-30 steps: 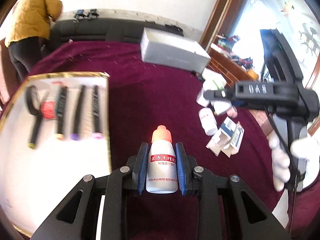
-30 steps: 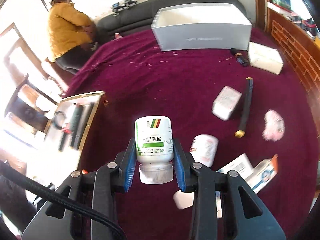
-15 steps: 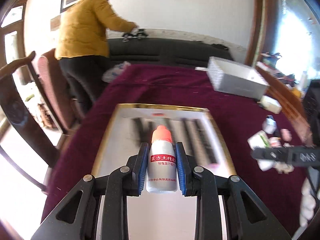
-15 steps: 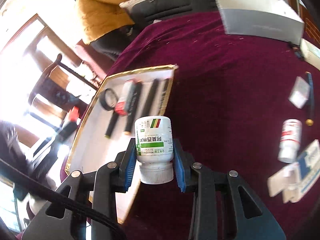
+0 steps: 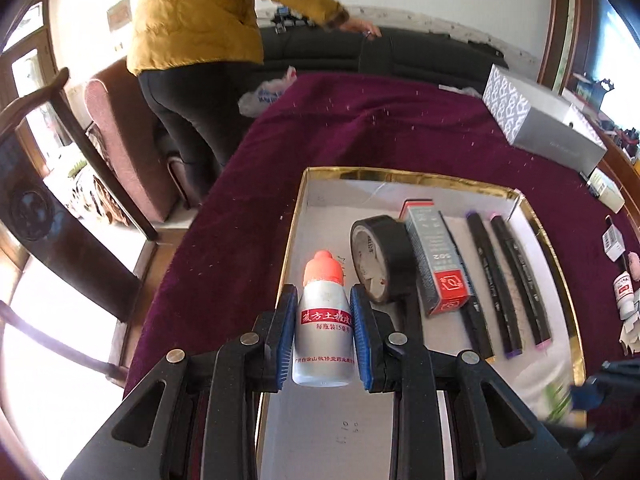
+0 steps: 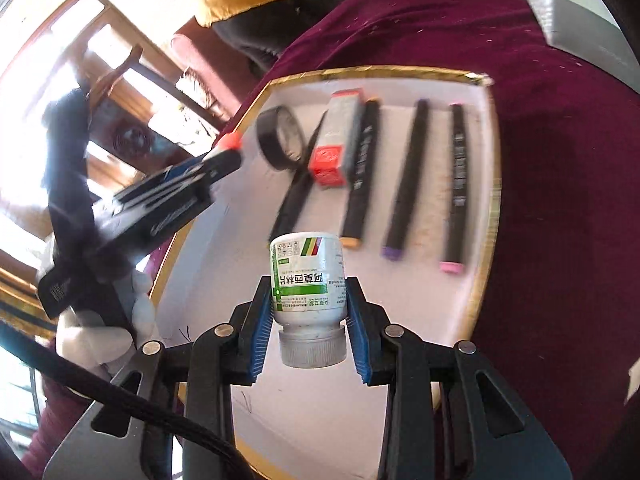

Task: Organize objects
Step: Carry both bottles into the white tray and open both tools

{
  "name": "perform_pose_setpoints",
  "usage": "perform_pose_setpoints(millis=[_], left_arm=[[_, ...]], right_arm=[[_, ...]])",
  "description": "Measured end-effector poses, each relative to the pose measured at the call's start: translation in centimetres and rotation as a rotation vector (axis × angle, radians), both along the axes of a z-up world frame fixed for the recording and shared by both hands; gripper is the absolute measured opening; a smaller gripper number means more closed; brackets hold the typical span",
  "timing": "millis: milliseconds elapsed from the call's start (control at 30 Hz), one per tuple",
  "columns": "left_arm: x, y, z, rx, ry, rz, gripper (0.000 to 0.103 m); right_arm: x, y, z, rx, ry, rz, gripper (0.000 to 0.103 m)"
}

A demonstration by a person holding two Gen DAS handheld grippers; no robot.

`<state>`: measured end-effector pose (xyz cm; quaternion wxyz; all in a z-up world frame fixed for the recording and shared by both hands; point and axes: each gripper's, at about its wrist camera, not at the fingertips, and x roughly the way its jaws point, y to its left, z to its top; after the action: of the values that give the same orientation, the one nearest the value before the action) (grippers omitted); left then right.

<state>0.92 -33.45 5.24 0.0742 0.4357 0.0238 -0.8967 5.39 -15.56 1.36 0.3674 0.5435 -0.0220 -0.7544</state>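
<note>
My left gripper [image 5: 323, 334] is shut on a small white dropper bottle [image 5: 323, 332] with an orange-red cap and a red label. It hangs over the left part of the gold-rimmed white tray [image 5: 344, 420]. My right gripper [image 6: 309, 322] is shut on a white pill bottle [image 6: 307, 280] with a green label, held cap toward the camera, above the near half of the same tray [image 6: 486, 208]. In the tray lie a black tape roll [image 5: 380, 258], a grey and red glue box [image 5: 438, 260] and several black markers [image 5: 496, 280]. The left gripper [image 6: 224, 160] shows blurred at the tray's left edge.
The tray rests on a maroon cloth [image 5: 380, 128]. A grey box [image 5: 544, 128] stands at the far right, with small bottles and packets [image 5: 622, 288] at the right edge. A person in a yellow jacket [image 5: 192, 12] stands past the table's far left corner, beside wooden chairs [image 5: 60, 184].
Both grippers have swung left from the maroon cloth and the loose packets to above the tray, each carrying its bottle. The tray now fills both views.
</note>
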Motion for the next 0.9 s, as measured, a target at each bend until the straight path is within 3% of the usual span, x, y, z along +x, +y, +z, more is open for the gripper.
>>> perform_pose_setpoints(millis=[67, 200, 300, 433, 633, 900], left_arm=[[-0.8, 0.0, -0.1, -0.032, -0.007, -0.004, 0.023], [-2.5, -0.3, -0.8, -0.003, -0.055, 0.002, 0.023], [-2.7, -0.4, -0.8, -0.004, -0.043, 0.001, 0.023], [-3.2, -1.3, -0.6, 0.071, -0.033, 0.009, 0.023], [-3.2, -3.3, -0.2, 0.254, -0.027, 0.013, 0.024], [-2.0, -3.8, 2.7, 0.302, 0.048, 0.009, 0.027]], right_arm=[[-0.2, -1.1, -0.7, 0.013, -0.016, 0.014, 0.033], [-0.4, -3.1, -1.8, 0.057, -0.022, 0.026, 0.033], [-0.7, -4.2, -2.3, 0.085, -0.021, 0.031, 0.033], [-1.2, -5.2, -2.9, 0.104, -0.021, 0.027, 0.033], [-1.2, -5.6, -3.0, 0.121, 0.018, 0.016, 0.033], [-0.6, -5.0, -1.4, 0.079, 0.092, -0.003, 0.048]])
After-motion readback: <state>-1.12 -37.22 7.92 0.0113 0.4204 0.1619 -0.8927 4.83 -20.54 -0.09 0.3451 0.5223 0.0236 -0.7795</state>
